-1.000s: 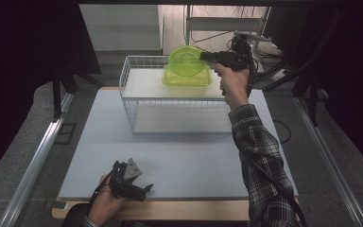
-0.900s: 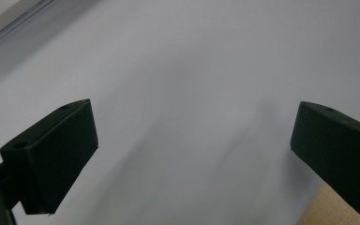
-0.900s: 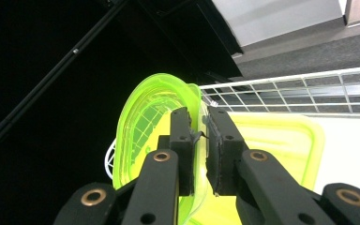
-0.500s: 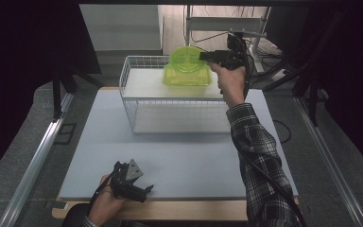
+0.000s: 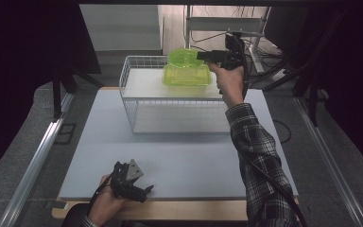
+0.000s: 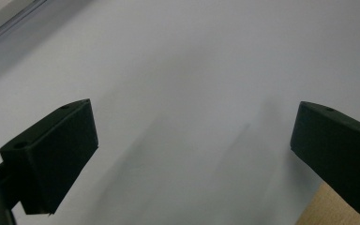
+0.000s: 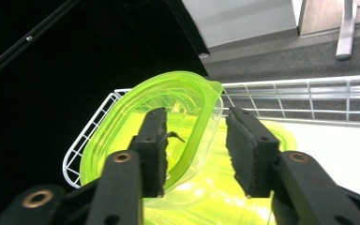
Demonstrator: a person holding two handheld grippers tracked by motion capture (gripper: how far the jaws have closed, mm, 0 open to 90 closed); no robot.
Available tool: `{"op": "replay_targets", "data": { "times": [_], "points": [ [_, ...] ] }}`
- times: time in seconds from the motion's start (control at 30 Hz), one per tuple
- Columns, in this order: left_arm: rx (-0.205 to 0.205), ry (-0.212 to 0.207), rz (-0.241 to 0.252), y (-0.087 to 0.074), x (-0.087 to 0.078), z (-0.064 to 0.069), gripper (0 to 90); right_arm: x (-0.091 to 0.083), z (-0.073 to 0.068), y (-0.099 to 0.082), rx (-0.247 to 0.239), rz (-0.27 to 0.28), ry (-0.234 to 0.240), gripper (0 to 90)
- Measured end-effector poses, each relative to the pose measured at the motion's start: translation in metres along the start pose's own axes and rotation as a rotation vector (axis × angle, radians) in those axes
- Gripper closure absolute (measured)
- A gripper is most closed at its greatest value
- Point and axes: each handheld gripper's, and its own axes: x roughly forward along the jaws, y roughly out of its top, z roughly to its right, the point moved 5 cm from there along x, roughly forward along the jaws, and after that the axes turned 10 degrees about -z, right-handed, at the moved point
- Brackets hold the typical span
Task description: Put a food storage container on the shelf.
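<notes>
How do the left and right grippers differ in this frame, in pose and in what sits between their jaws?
The left gripper lies low at the table's near edge; the right gripper is raised over the wire basket. The left's wide jaws frame bare table; the right's have just been opening around the green lid's rim, pads apart from it. Both are black, hand-held.

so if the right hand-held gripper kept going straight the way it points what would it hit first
Most likely the tilted neon green plastic lid, whose rim already sits between the jaws of the right hand-held gripper, which have just been opening. Beneath it lies the green container in the white wire basket.
</notes>
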Motion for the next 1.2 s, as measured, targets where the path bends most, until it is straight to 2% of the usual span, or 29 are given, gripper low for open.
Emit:
{"op": "replay_targets", "data": {
  "times": [0.3,0.53,0.87,1.2],
  "points": [
    [0.001,0.005,0.000,0.000,0.000,0.000,0.6,-0.014,0.001,-0.014,-0.065,-0.019,0.050,37.0],
    [-0.005,0.000,-0.003,0.001,0.000,0.000,0.6,-0.021,0.006,-0.029,-0.120,-0.042,0.060,27.3],
    [-0.001,0.002,-0.007,0.001,0.001,0.001,0.6,-0.021,0.010,-0.054,-0.211,-0.082,0.044,19.7],
    [-0.012,-0.001,-0.011,0.001,0.001,0.001,0.6,-0.026,0.012,-0.071,-0.258,-0.101,0.025,14.9]
  ]
}}
